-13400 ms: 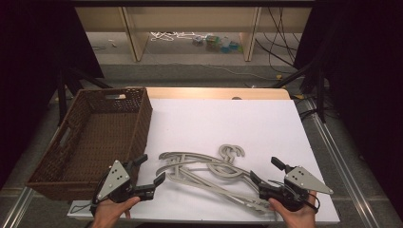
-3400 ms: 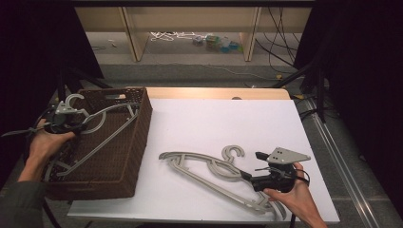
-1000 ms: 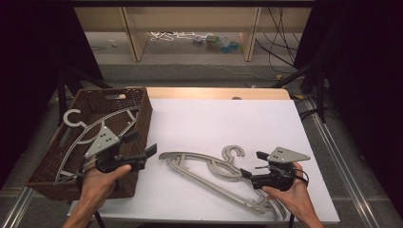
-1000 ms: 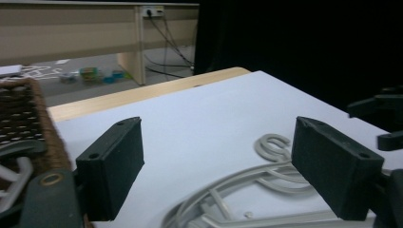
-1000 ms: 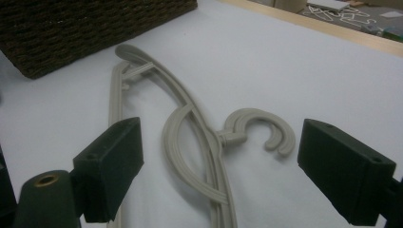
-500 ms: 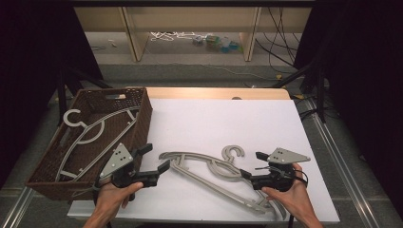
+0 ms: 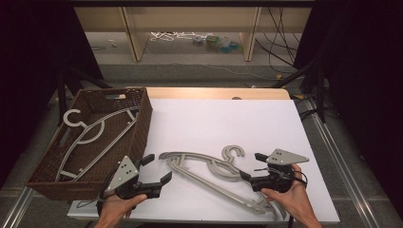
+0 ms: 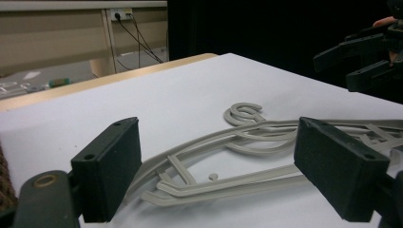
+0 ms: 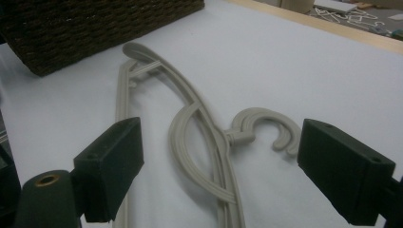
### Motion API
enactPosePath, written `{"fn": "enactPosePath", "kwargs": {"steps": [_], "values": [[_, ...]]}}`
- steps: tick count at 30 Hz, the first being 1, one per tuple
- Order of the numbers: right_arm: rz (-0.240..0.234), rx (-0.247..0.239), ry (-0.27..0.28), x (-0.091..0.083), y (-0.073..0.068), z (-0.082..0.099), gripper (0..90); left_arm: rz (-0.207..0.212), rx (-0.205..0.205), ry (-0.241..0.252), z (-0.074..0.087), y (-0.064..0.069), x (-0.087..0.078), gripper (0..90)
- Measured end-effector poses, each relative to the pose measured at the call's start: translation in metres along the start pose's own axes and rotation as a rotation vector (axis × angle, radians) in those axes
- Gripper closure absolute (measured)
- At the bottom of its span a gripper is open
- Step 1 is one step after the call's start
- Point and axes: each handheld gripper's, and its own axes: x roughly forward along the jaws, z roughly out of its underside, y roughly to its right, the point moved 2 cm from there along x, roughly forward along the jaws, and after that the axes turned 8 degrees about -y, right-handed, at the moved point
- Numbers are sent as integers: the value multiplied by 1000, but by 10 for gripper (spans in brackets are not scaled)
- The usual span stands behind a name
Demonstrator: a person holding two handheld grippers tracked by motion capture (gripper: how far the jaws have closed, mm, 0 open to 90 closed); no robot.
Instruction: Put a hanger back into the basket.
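Observation:
Two grey plastic hangers [image 7: 209, 170] lie stacked on the white table [image 7: 223, 118], hooks [image 7: 233, 153] pointing toward the far side. Another grey hanger [image 7: 93, 129] rests inside the brown wicker basket [image 7: 145, 116] at the left. My left gripper [image 7: 158, 167] is open just left of the stack's left end; in the left gripper view [image 8: 223, 171] the hangers [image 8: 247, 137] lie a little beyond its jaws. At the stack's right end my right gripper [image 7: 252, 167] is open too, and in the right gripper view [image 9: 221, 175] its jaws straddle the hanger [image 9: 190, 118] near the hook.
The basket [image 9: 95, 23] stands along the table's left edge. Beyond the table's wooden far edge are a floor, shelf legs and cables [image 7: 180, 37]. The right gripper [image 8: 366, 52] shows far off in the left gripper view.
My left gripper left a hanger in the basket, then came back down and right to the table's front beside the stacked hangers. The right gripper has stayed open over their right end.

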Motion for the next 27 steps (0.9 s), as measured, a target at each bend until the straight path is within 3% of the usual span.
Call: {"fn": "enactPosePath", "kwargs": {"steps": [4, 9, 11, 13, 19, 27], "values": [[-5, -4, -9, 0, 0, 0, 166, -5, -1, -4, 0, -3, 0, 158], [-7, -4, -58, 3, 2, 5, 188, -4, 32, -16, 1, -2, 3, 158], [-5, -13, -82, 4, 3, 6, 200, 7, 39, 1, 1, -1, 3, 158], [8, -31, -96, 5, 4, 7, 215, 6, 36, -20, 2, 1, 2, 158], [-6, -26, -149, 8, 7, 10, 260, 10, 29, -11, 2, 1, 2, 158], [-31, -14, -271, 22, 17, 19, 334, 15, 26, -21, 3, 2, 4, 158]]}}
